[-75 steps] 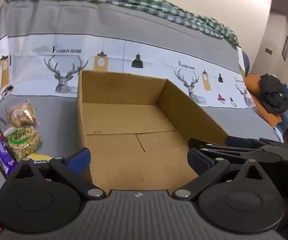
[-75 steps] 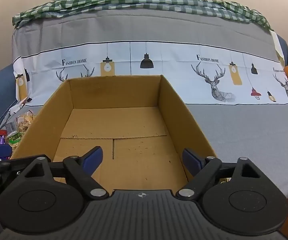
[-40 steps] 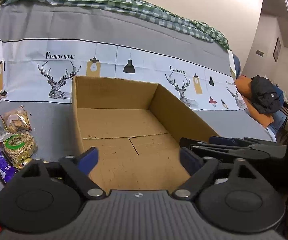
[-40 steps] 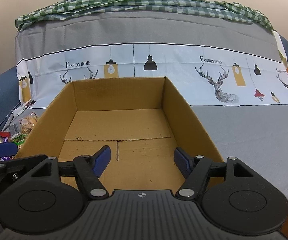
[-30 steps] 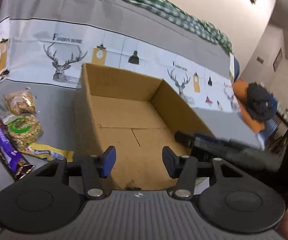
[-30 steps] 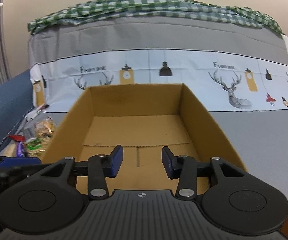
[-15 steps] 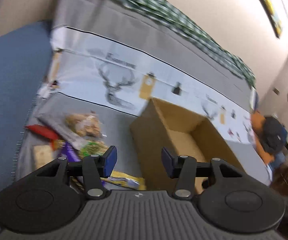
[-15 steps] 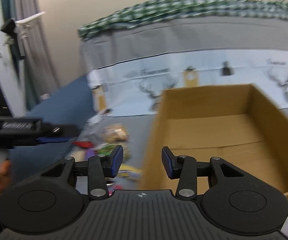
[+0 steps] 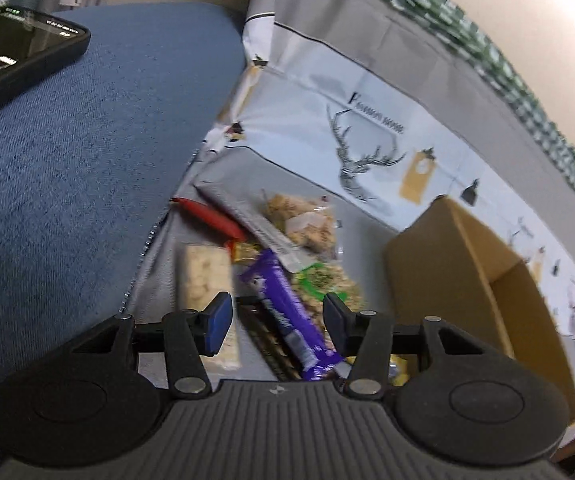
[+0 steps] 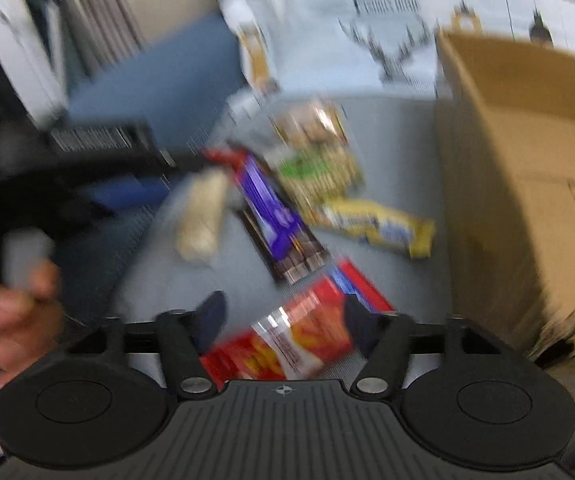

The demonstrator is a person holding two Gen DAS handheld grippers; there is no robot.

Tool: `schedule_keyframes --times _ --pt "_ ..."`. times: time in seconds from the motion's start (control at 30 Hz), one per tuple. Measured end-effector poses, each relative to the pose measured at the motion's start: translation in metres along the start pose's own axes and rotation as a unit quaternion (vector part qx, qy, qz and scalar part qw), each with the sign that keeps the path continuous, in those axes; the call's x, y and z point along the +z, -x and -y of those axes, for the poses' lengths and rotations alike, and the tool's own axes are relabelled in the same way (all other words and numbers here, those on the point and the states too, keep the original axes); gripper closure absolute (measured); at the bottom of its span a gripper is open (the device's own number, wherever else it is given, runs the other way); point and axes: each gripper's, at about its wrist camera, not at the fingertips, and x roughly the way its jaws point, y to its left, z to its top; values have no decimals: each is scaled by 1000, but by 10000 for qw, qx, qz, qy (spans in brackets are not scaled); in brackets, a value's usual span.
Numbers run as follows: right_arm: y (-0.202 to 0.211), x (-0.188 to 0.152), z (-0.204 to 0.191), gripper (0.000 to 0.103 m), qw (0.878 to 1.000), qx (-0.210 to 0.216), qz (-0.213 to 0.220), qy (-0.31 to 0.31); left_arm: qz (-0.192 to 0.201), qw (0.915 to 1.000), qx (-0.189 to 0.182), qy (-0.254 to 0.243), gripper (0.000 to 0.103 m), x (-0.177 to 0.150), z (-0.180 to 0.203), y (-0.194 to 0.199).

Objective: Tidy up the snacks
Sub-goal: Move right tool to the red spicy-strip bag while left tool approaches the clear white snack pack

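A pile of snack packets lies on the grey sofa cover left of an open cardboard box (image 9: 487, 276) (image 10: 527, 168). In the left wrist view my left gripper (image 9: 277, 316) is open above a purple bar (image 9: 283, 308), with a pale cracker pack (image 9: 207, 280), a red packet (image 9: 211, 216) and clear nut bags (image 9: 307, 224) around it. In the blurred right wrist view my right gripper (image 10: 283, 320) is open over a red chip bag (image 10: 287, 340). A yellow bar (image 10: 375, 224) and the purple bar (image 10: 271, 208) lie beyond it.
A blue sofa cushion (image 9: 67, 140) rises on the left, with a black phone (image 9: 11, 48) at its top. The person's hand holding the left gripper (image 10: 15, 292) shows at the left of the right wrist view. The printed backrest cover (image 9: 367, 120) stands behind.
Both grippers have swung left from the box to the snack pile and tilted down. Their jaws narrowed from wide open about a second ago and stay partly open.
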Motion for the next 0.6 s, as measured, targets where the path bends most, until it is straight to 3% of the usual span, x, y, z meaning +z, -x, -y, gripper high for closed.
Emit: schedule_keyframes --times 0.17,0.37,0.5,0.6 --pt "-30 -11 10 18 9979 -218 -536 -283 -153 9979 585 -236 39 -1 9 -14" --pt "-45 -12 0 8 9972 -334 -671 -53 -410 9944 914 -341 36 -1 12 -33" --pt "-55 -9 -10 8 9946 -646 -706 403 -626 9917 1050 -405 35 -2 11 -45" --pt "-55 -11 -11 15 9922 -796 -661 700 -741 9902 1101 -435 33 -3 10 -55"
